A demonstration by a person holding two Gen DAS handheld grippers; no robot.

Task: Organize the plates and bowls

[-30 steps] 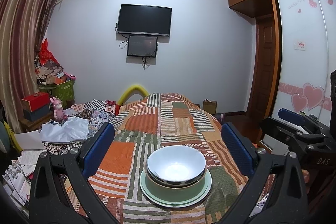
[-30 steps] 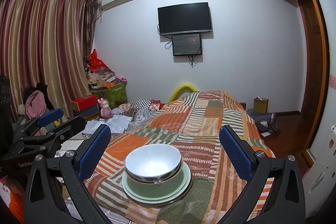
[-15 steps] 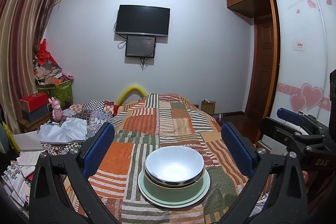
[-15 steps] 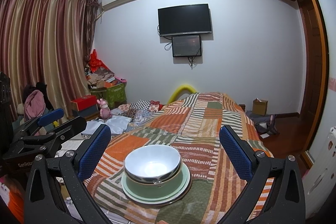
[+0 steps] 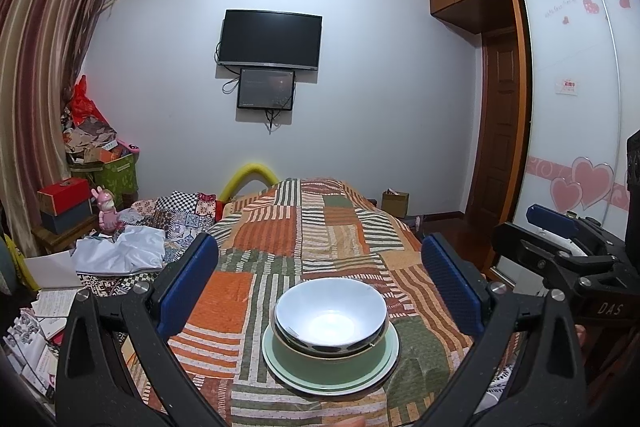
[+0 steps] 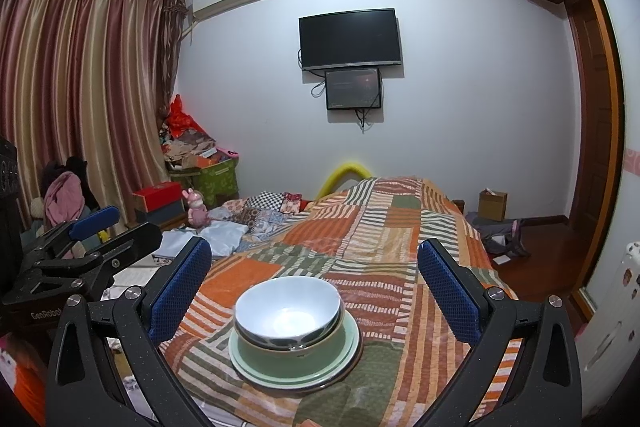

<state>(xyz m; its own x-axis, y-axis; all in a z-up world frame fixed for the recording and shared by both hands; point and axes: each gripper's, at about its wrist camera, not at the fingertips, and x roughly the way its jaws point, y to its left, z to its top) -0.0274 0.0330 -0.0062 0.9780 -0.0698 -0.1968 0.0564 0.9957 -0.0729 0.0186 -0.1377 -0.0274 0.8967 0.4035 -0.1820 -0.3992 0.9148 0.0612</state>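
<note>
A white bowl (image 5: 330, 319) sits nested in a green bowl (image 5: 328, 361), which stands on stacked pale green plates (image 5: 384, 367) on the patchwork quilt (image 5: 316, 239). The same stack shows in the right wrist view, with the white bowl (image 6: 288, 311) over the plates (image 6: 348, 355). My left gripper (image 5: 320, 279) is open and empty, held back above the stack, fingers apart on either side. My right gripper (image 6: 314, 281) is open and empty too, beside the left one. Each gripper appears at the edge of the other's view.
The quilt covers a bed that runs toward the far wall with a TV (image 5: 272, 39). Clothes, papers and boxes (image 5: 120, 251) lie to the left by the curtains. A wardrobe with heart stickers (image 5: 576, 183) and a door stand to the right.
Both views have drifted slightly; the stack sits a touch lower and further left in the frames. The bowls and plates have not moved on the quilt.
</note>
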